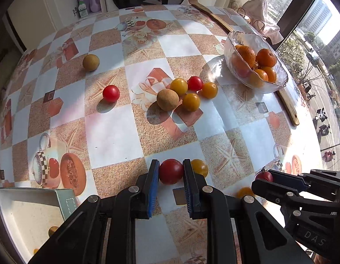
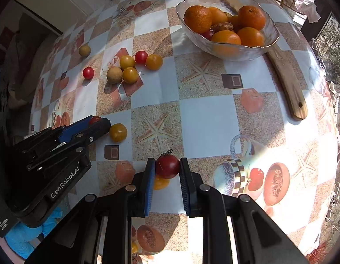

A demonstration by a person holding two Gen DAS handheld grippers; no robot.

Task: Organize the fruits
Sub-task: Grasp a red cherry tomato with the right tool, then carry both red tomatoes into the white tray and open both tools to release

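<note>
My left gripper (image 1: 171, 165) is shut on a red cherry tomato (image 1: 171, 172) low over the checked tablecloth, its blue pads pressing both sides. A yellow tomato (image 1: 200, 167) lies just behind its right finger. My right gripper (image 2: 166, 160) is shut on a darker red tomato (image 2: 167, 167) with a green stem, and another yellow tomato (image 2: 161, 183) lies underneath it. Each gripper shows in the other's view: the right gripper (image 1: 266, 175) at the right, the left gripper (image 2: 101, 121) at the left. A cluster of loose fruits (image 1: 180, 92) lies mid-table.
A glass bowl (image 1: 235, 35) of oranges stands at the far right, over a long wooden back scratcher (image 1: 288, 107). A white tray (image 1: 27, 211) sits at the near left with a small brown fruit in it. Single fruits (image 1: 111, 93) lie left of the cluster. A window runs along the right.
</note>
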